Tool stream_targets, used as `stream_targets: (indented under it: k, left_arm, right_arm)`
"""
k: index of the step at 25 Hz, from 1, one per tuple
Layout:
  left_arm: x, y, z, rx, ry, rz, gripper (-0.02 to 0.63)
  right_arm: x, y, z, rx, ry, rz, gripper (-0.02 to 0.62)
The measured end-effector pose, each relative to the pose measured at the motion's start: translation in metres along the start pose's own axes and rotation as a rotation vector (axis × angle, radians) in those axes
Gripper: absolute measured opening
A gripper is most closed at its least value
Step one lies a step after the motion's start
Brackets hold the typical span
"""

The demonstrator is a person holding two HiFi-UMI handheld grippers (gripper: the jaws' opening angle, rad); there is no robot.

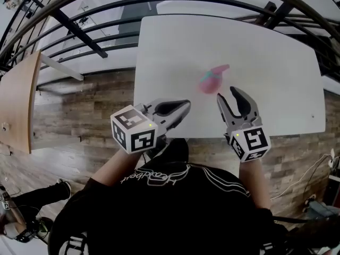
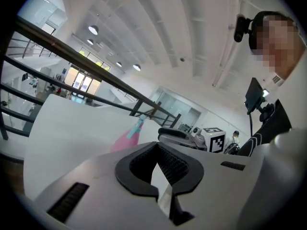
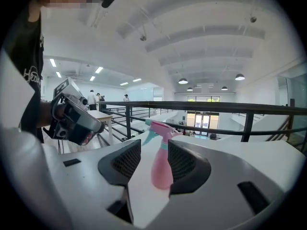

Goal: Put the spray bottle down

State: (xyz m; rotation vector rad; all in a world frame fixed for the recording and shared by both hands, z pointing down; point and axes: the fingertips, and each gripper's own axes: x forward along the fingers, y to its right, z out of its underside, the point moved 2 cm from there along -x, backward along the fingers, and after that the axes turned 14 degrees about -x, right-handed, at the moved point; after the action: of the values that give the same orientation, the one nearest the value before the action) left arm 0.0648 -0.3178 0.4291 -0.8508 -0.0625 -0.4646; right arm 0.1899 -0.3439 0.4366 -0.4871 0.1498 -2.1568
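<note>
A pink spray bottle [image 1: 211, 81] with a teal trigger stands upright on the white table [image 1: 265, 57], free of both grippers. My right gripper [image 1: 227, 95] is open just behind it, near the table's front edge. In the right gripper view the bottle [image 3: 161, 169] shows beyond the spread jaws of that gripper [image 3: 154, 153]. My left gripper [image 1: 179, 110] hovers at the front edge to the bottle's left, open and empty. From the left gripper view the bottle [image 2: 125, 138] lies ahead and to the left of the open left gripper [image 2: 158, 160], with the right gripper [image 2: 184, 136] beside it.
A black metal railing [image 1: 101, 15] runs along the table's far and left sides. A wooden tabletop [image 1: 18, 97] stands at the left over plank flooring [image 1: 85, 116]. The person's black-shirted torso [image 1: 175, 206] fills the bottom of the head view.
</note>
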Motion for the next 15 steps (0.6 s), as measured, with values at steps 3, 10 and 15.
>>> stream_targets:
  k: [3, 10, 15]
  left_arm:
    - [-0.009, 0.025, 0.006, 0.029, 0.016, 0.03, 0.008]
    - [-0.038, 0.085, 0.037, 0.084, 0.032, 0.083, 0.008]
    - [-0.055, 0.123, 0.049, 0.132, 0.041, 0.108, 0.008]
  right_arm:
    - [-0.033, -0.018, -0.018, 0.015, 0.026, -0.025, 0.138]
    - [-0.108, -0.073, -0.051, 0.108, 0.091, -0.111, 0.082]
    - [-0.147, -0.095, -0.065, 0.202, 0.106, -0.163, 0.035]
